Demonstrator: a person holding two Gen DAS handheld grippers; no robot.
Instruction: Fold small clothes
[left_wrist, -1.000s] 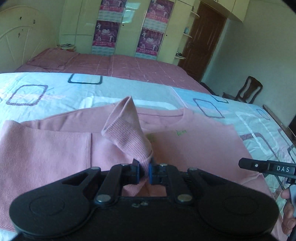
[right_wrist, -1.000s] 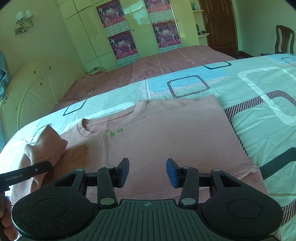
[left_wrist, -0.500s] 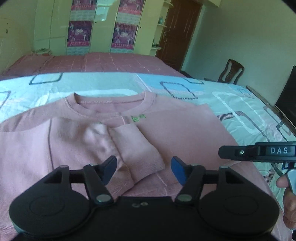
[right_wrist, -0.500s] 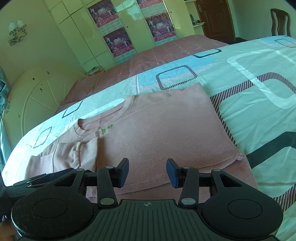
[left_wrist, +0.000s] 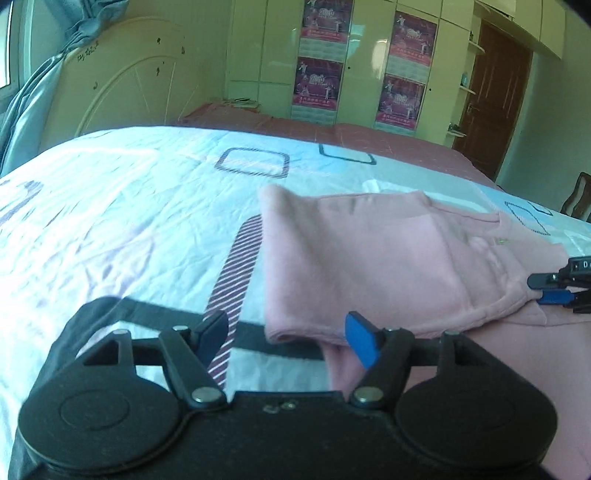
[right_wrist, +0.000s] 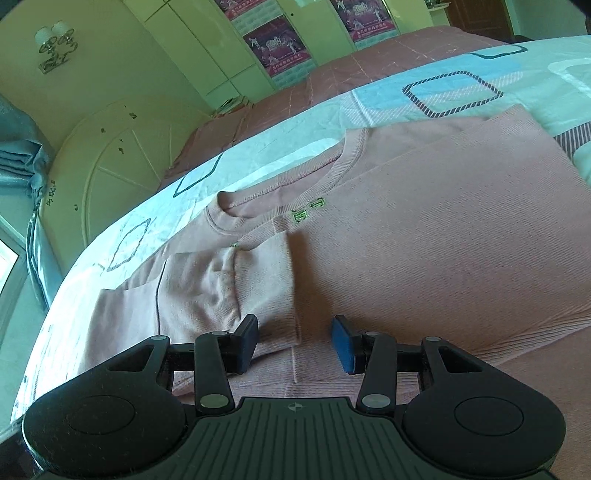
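Left gripper (left_wrist: 284, 338): tilted downward, jaws opening, nothing between pads. Right gripper (right_wrist: 293, 345): tilted downward, jaws parted midway, nothing gripped; its tip (left_wrist: 554, 291) shows far right.

Both grippers matte black: left gripper (left_wrist: 284, 334) smooth-bodied with round side discs, silver pivot screws, blue finger pads (left_wrist: 360, 341); right gripper (right_wrist: 294, 341) same linkage, ribbed grey centre plate with small compass mark, blue pads.

right gripper (left_wrist: 561, 291) cut off at frame edge; pink sweater (left_wrist: 388, 258) hem hidden behind left gripper (left_wrist: 284, 338).
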